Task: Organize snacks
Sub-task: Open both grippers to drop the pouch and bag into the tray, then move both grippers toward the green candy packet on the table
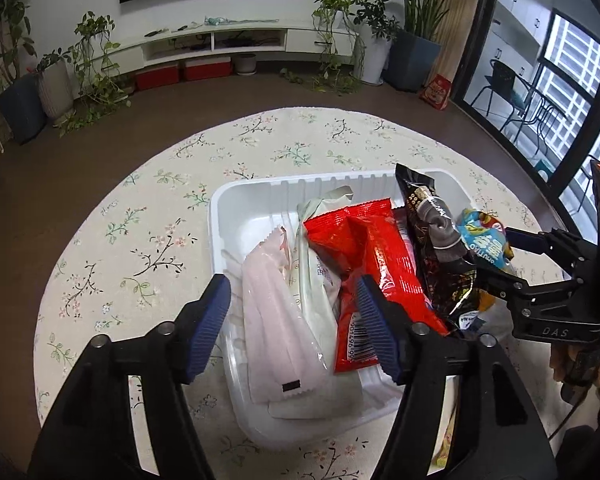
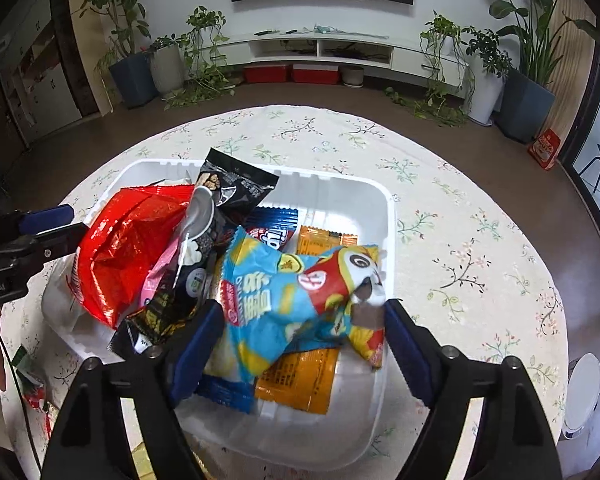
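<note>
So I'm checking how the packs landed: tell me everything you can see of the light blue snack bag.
The light blue snack bag is a glossy, crinkled plastic packet printed with yellow shapes, white lettering and a red cartoon figure. It lies tilted atop the pile in the white tray, resting on an orange packet and a blue packet, beside the black packet. It sits between the right gripper's open fingers, which do not visibly press on it.

Glossy foil red pkt [image 1: 364,264]; white plastic tray [image 1: 236,216]; printed cloth tablecloth [image 1: 140,240].
</note>
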Demonstrator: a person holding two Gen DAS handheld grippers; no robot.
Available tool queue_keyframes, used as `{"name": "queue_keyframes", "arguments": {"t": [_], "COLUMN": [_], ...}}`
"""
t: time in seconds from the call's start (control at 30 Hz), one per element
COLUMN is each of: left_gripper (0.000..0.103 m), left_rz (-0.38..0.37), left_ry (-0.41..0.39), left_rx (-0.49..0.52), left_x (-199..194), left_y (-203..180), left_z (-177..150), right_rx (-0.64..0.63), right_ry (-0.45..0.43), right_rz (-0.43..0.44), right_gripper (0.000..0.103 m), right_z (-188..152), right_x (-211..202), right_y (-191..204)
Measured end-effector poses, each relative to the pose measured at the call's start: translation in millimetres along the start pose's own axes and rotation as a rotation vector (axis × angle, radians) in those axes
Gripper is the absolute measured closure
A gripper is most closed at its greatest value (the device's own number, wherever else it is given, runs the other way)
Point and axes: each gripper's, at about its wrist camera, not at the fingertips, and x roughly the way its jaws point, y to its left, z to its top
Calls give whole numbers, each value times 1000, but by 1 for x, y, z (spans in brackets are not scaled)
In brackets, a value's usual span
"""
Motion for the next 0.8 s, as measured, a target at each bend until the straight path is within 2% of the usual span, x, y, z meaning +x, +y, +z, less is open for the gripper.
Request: {"name": "queue_keyframes", "arguments": {"t": [0.23,0.4,0.47,0.57,0.67,0.73,0.8], "left_gripper": [27,5,1,1,1,1,1], "left_rz": [2,-14,-12,-21,-59,-60,-48], "left_ry": [-36,-89,-137,-196,-197,-192,-154], "left_rx": [4,1,-16,-19,-78,-121,-169], "left_x": [-36,-88,-113,-144,-168,-178,-181], "left_y": [-4,-11,-12,-13,-9,-6,-4], "left_z": [-10,-36,-54,-83,-120,-144,-166], "right_rx": [31,105,141,207,260,283,306], "right_ry": [-61,-132,-140,-133,-125,-122,-112], "right_rz": [18,83,110,153,195,210,217], "right_gripper": [18,13,13,13,13,13,13], "right_z": [-12,-39,-53,-80,-110,-131,-147], "right_x": [-36,-79,-91,-107,-123,-132,-137], "right_y": [-6,-15,-20,-25,-19,-14,-6]}}
